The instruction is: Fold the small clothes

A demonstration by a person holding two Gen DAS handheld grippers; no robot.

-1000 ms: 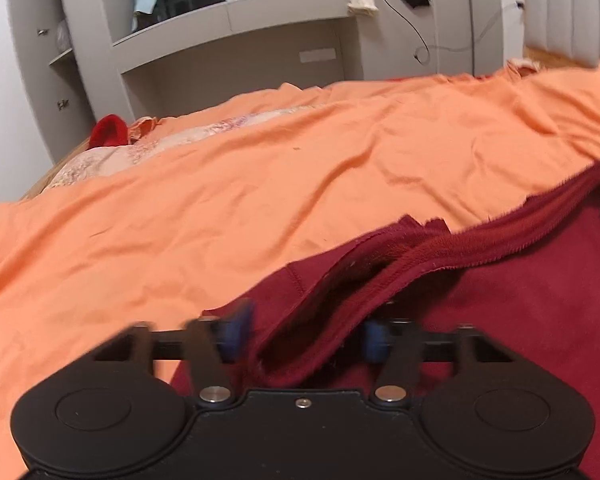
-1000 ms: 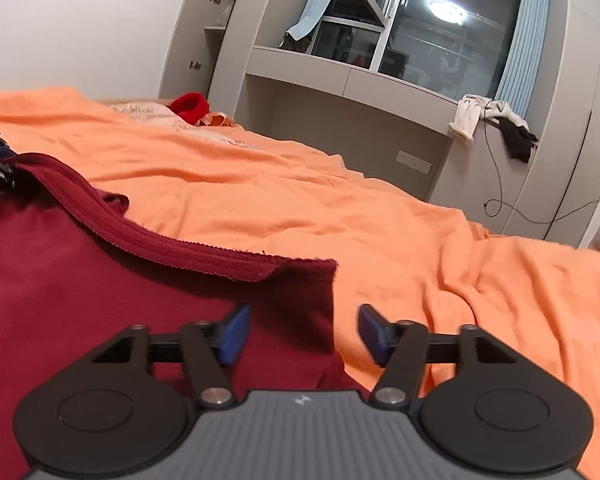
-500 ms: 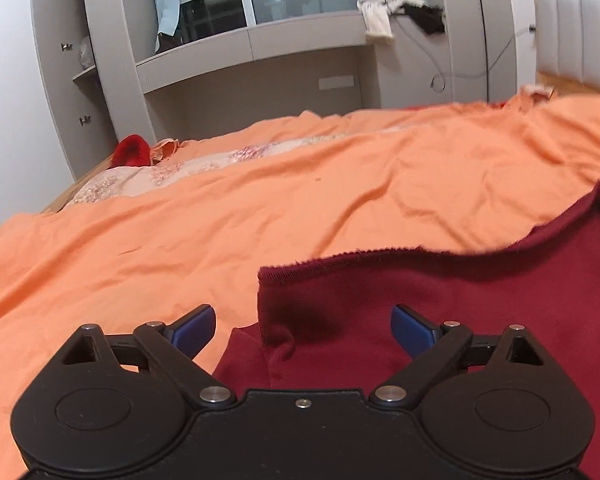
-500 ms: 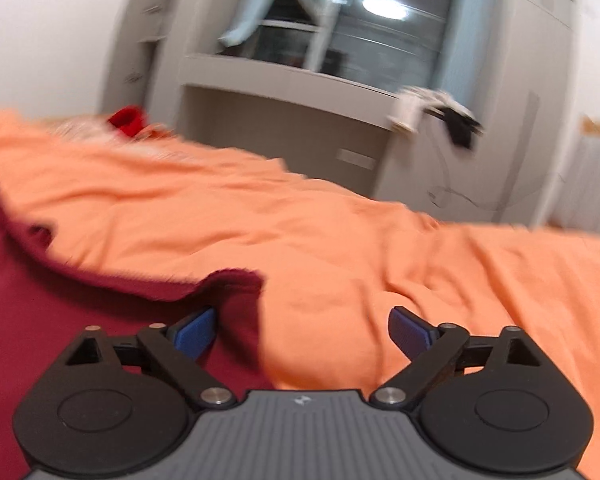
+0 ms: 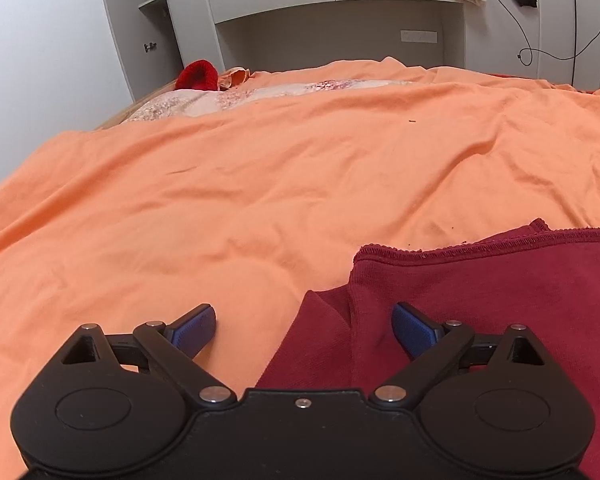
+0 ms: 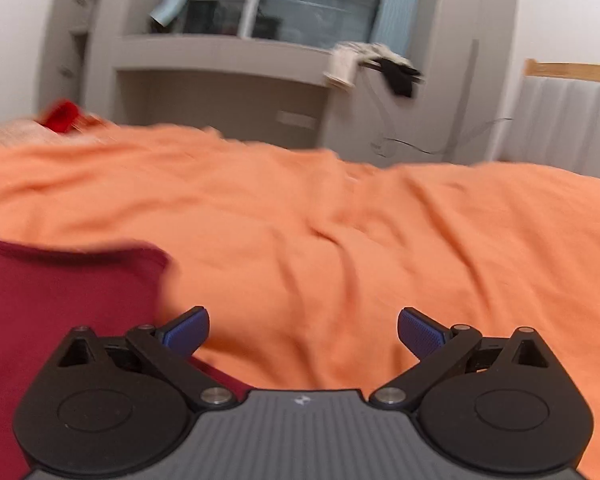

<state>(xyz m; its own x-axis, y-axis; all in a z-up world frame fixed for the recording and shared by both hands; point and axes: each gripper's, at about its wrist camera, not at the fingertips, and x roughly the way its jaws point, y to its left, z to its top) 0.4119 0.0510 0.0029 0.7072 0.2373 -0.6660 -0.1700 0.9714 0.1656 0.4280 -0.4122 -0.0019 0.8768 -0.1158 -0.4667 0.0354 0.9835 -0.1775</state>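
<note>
Now maroon garment under left gripper, spread wide, empty; right gripper likewise, beside it

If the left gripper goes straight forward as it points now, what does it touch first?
Probably the garment: its near-left corner lies just ahead of the open left gripper. The orange sheet lies beyond it. Depth is unclear.

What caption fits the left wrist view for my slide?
Open left gripper poised over the corner of a dark red garment lying on an orange bedsheet.
</note>
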